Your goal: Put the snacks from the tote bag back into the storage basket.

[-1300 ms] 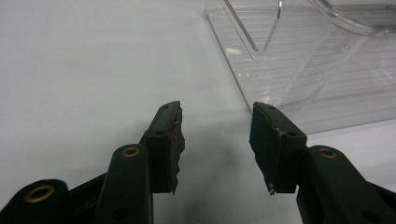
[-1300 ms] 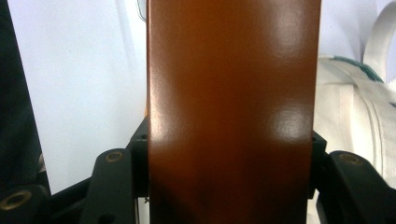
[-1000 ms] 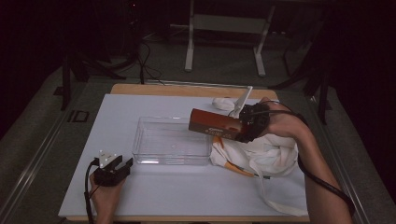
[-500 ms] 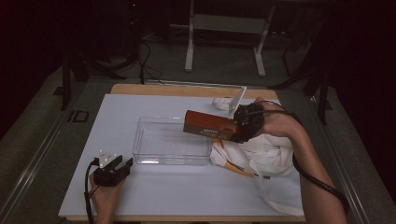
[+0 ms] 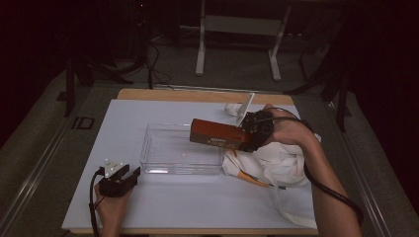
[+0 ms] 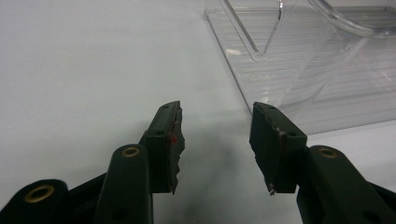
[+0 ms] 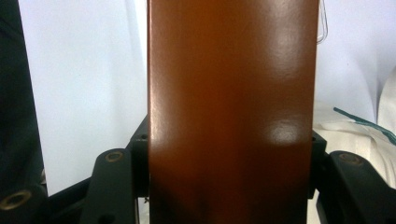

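Comparing this moment with the earlier frames, the brown box [image 5: 220, 136] is seen to have been carried leftward, so that its free end now reaches over the right part of the clear plastic tray [image 5: 163, 165], where a second ago it hung just past the tray's right rim. The box is held above the tray, not resting in it, and is kept roughly level with its long side pointing across the tray. It is clamped at its right end by the right gripper [image 5: 254, 132], whose jaws are pressed against the box's two sides, as is shown close up in the right gripper view, where the glossy brown face [image 7: 231, 112] is seen between the black jaws. The right hand [image 5: 286, 129] is found beyond the tray's right rim, over the white cloth bag [image 5: 276, 160] that lies crumpled just right of the tray. The left gripper [image 5: 119, 177] is unchanged from the earlier frames: it is rested on the white table surface [image 5: 197, 207] near the tray's front left corner, its jaws spread apart with nothing between them, and the tray's ribbed clear wall [image 6: 317, 74] is seen just ahead of them in the left gripper view.
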`<action>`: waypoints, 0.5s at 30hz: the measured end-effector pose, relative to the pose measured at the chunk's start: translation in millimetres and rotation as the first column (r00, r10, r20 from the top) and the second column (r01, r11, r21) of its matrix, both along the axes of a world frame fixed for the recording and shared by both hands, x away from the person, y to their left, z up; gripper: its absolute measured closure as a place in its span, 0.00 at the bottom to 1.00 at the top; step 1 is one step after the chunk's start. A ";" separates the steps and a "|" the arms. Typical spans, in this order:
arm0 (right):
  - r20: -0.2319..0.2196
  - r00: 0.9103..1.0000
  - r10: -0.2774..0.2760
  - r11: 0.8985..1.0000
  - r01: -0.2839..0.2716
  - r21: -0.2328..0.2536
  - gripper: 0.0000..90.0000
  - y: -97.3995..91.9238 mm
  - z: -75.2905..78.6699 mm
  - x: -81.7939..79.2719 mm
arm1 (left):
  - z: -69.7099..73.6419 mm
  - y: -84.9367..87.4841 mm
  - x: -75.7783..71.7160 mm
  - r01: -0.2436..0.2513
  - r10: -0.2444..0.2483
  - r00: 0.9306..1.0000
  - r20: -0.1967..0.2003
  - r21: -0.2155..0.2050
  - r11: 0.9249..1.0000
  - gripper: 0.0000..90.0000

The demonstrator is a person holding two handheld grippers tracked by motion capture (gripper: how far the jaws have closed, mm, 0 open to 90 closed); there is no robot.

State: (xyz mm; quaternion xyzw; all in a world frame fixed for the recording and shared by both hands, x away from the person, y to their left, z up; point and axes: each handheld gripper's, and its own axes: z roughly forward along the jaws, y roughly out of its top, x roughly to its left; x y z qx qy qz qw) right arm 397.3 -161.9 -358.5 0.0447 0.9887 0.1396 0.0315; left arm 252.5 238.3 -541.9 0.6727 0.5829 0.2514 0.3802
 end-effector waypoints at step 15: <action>-0.010 1.000 0.014 1.000 -0.014 -0.007 0.48 9.7 -3.9 0.4 | 0.0 0.2 0.1 -0.001 0.001 1.000 0.000 -0.003 1.000 0.60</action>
